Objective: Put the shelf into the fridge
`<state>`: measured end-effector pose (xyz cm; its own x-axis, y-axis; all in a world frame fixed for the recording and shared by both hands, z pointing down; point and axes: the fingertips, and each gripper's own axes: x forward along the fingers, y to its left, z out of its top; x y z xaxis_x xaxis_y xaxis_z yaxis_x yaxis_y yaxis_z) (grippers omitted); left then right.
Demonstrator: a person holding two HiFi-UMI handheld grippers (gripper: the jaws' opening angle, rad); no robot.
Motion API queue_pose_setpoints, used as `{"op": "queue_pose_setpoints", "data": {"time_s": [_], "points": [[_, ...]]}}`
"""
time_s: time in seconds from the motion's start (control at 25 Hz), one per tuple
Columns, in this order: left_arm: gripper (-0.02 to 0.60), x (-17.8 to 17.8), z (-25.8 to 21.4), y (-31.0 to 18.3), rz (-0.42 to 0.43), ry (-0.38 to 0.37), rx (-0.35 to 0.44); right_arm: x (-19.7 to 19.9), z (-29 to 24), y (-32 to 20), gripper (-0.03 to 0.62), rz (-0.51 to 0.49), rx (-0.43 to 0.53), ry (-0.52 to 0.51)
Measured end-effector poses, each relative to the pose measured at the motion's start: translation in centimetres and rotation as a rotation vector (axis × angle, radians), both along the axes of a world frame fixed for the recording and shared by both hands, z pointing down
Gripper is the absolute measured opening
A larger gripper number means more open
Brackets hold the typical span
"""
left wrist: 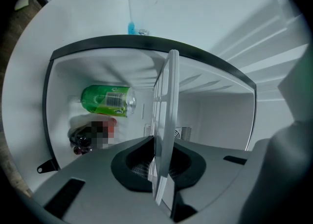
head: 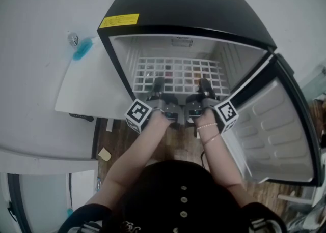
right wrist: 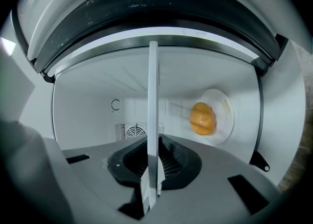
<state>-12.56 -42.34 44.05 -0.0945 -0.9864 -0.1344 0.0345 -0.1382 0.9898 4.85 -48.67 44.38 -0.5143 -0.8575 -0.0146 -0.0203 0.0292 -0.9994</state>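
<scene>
**Both tools clamping the shelf inside the open fridge**

A small black-topped fridge (head: pixel 178 8) is standing with its door (head: pixel 277 130) swung open to the right. A white wire shelf (head: pixel 178 70) is lying flat inside the fridge, reaching to the back wall.

The left tool (head: pixel 158 84) and the right tool (head: pixel 205 85) are gripping the shelf's front edge, side by side. Each gripper view is showing its dark jaws closed tight on the rim, with the shelf running edge-on straight away from the camera.

The head view is showing the whole grid from above, with only dim dark and reddish shapes through it. The left gripper view is revealing a green can (left wrist: pixel 107 100) lying on its side near the fridge's wall, with a dark thing beside it that is too blurred to name. The right gripper view is showing an orange fruit (right wrist: pixel 202 118) sitting on a white plate (right wrist: pixel 224 113), and a round vent (right wrist: pixel 129 131) in the back wall.

The person's bare forearms are reaching forward almost parallel, close together, with thin bracelets (head: pixel 208 129) circling the right wrist.
</scene>
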Motion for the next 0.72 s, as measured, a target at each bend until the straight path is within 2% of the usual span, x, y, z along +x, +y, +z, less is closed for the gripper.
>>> {"op": "queue_pose_setpoints", "data": {"time_s": [0.72], "points": [[0.035, -0.5, -0.1, -1.4, -0.016, -0.031, 0.014, -1.1, -0.1, -2.1, 0.035, -0.001, 0.020, 0.011]]}}
